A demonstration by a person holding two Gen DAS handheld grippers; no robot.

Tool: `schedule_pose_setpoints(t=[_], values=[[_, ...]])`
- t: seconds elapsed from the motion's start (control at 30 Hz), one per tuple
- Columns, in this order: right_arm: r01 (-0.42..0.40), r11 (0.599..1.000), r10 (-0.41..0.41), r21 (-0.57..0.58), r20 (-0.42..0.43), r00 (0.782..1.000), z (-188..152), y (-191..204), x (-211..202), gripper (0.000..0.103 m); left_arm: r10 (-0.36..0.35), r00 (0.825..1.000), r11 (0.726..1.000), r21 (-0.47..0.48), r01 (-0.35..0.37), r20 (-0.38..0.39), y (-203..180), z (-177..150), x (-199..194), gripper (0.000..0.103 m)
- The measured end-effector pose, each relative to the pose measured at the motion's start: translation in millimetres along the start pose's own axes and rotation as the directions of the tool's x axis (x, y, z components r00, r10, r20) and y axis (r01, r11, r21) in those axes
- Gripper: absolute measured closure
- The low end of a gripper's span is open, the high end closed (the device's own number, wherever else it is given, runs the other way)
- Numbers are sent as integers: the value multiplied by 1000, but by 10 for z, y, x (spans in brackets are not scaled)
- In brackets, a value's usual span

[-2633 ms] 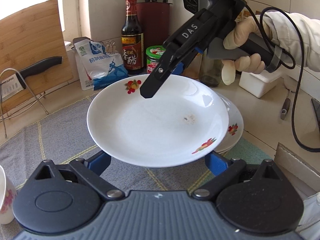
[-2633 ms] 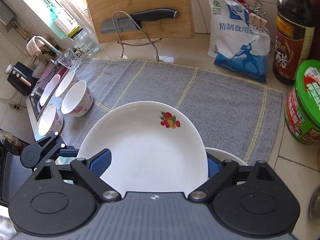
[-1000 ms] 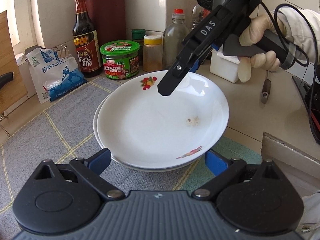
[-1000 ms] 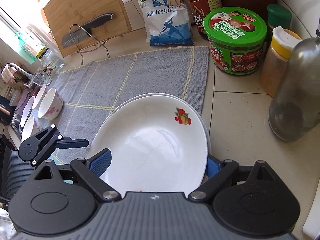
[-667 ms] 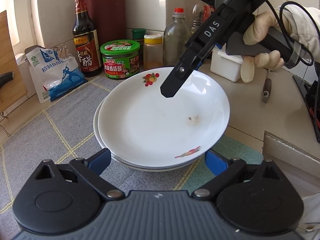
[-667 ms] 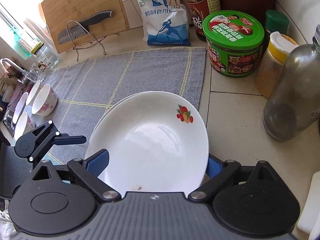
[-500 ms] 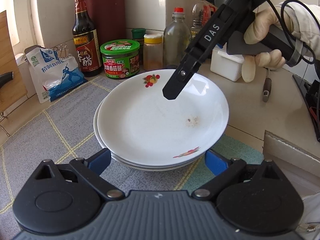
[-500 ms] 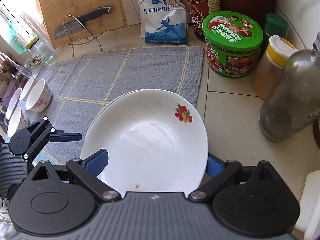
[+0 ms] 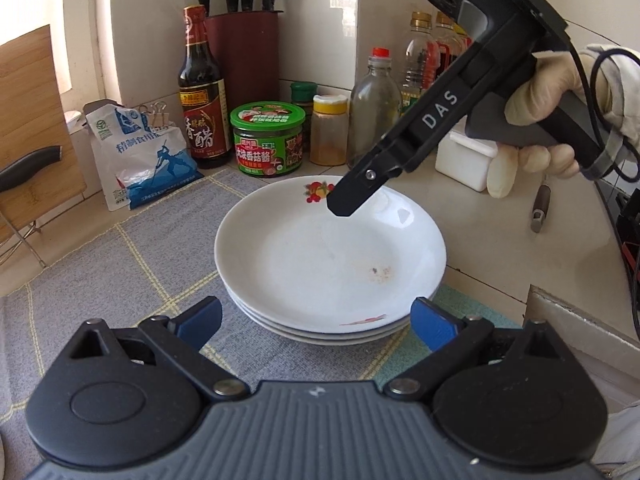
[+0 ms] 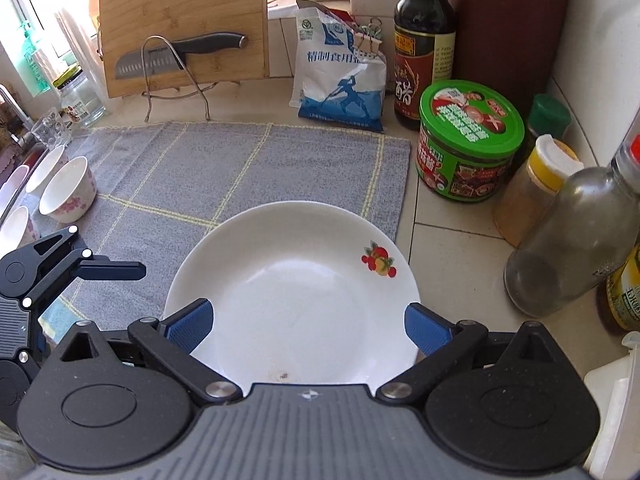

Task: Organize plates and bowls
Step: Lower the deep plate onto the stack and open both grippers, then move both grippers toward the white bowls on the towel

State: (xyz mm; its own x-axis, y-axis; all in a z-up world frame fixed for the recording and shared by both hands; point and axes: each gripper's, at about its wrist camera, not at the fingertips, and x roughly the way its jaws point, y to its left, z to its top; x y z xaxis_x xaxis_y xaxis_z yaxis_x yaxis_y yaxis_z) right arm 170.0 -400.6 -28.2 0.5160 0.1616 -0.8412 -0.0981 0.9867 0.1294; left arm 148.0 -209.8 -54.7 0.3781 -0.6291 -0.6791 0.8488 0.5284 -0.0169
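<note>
A stack of white plates with fruit prints [image 9: 320, 264] rests on the grey mat's right end; it also shows in the right wrist view [image 10: 296, 292]. My left gripper [image 9: 316, 320] is open and empty, its blue pads just short of the stack's near rim. My right gripper [image 10: 308, 324] is open and empty, lifted above the plates; from the left wrist view it [image 9: 344, 204] hangs over the stack's far rim. Several white bowls with pink flowers [image 10: 66, 190] stand at the mat's far left.
The grey mat [image 10: 224, 160] covers the counter. Behind the plates stand a green jar [image 9: 269, 136], a vinegar bottle [image 9: 202, 100], a spice shaker [image 9: 329, 128], a glass bottle [image 9: 374, 108] and a salt bag [image 9: 140, 156]. A cutting board with knife [image 10: 184, 20] leans at the back.
The plate held between both grippers has been lowered onto the stack. Both grippers let go of it and drew back, the right one lifting.
</note>
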Motion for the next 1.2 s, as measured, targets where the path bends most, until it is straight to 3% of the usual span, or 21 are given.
schedule_pose_setpoints(t=[0.2, 0.43, 0.63, 0.8, 1.03, 1.2], values=[[94, 993, -85, -69, 125, 989, -52, 430, 10, 0, 122, 992, 989, -85, -121, 9, 122, -191, -285, 3], [120, 980, -88, -158, 192, 977, -128, 1095, 157, 0, 310, 949, 928, -199, -314, -50, 367, -580, -713, 3], [41, 984, 0, -174, 229, 973, -198, 1665, 288, 0, 428, 893, 857, -250, -450, -138, 477, -1007, -1083, 3], [-43, 971, 94, -233, 211, 973, -204, 2135, 417, 0, 457, 867, 809, -313, -498, -198, 578, -1320, -1427, 3], [-184, 914, 273, -363, 211, 939, -110, 2855, 508, 0, 562, 790, 707, -354, -613, -246, 805, -1681, -1891, 3], [-257, 852, 370, -455, 177, 912, -37, 3278, 608, 0, 616, 747, 668, -337, -664, -249, 992, -1835, -2016, 3]])
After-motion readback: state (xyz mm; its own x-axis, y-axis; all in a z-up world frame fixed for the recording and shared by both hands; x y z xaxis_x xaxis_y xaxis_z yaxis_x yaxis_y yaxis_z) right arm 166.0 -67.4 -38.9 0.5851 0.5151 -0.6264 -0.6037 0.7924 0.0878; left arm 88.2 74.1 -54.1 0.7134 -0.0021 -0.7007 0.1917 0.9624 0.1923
